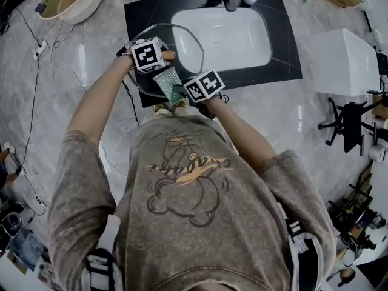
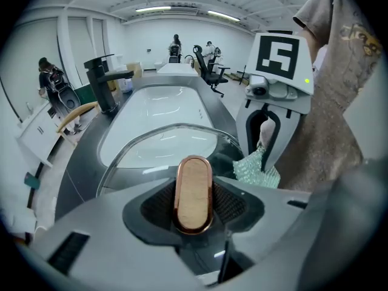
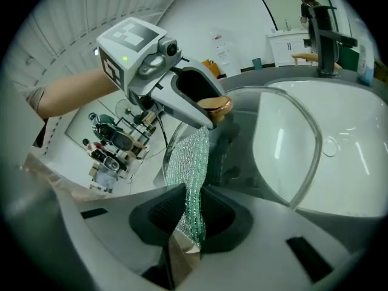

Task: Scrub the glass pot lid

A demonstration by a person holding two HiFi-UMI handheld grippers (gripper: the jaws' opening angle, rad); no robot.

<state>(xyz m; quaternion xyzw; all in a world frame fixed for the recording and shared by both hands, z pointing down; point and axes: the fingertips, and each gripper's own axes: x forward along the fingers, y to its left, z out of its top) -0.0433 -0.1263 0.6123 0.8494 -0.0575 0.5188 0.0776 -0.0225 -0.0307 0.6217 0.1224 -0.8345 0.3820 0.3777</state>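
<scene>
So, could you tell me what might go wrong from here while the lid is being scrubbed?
1. The left gripper holds the glass lid only by its narrow handle. Scrubbing pressure could twist it loose, and it might hit the sink or the dark counter.
2. The right gripper pinches the green scrubbing cloth along one edge, so it may pull out when dragged across the glass.

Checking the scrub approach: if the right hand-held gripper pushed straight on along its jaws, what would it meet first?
Probably the glass pot lid, just below the knob the left hand-held gripper clamps. The green scrub cloth in the right hand-held gripper would touch first; depth is unclear.
</scene>
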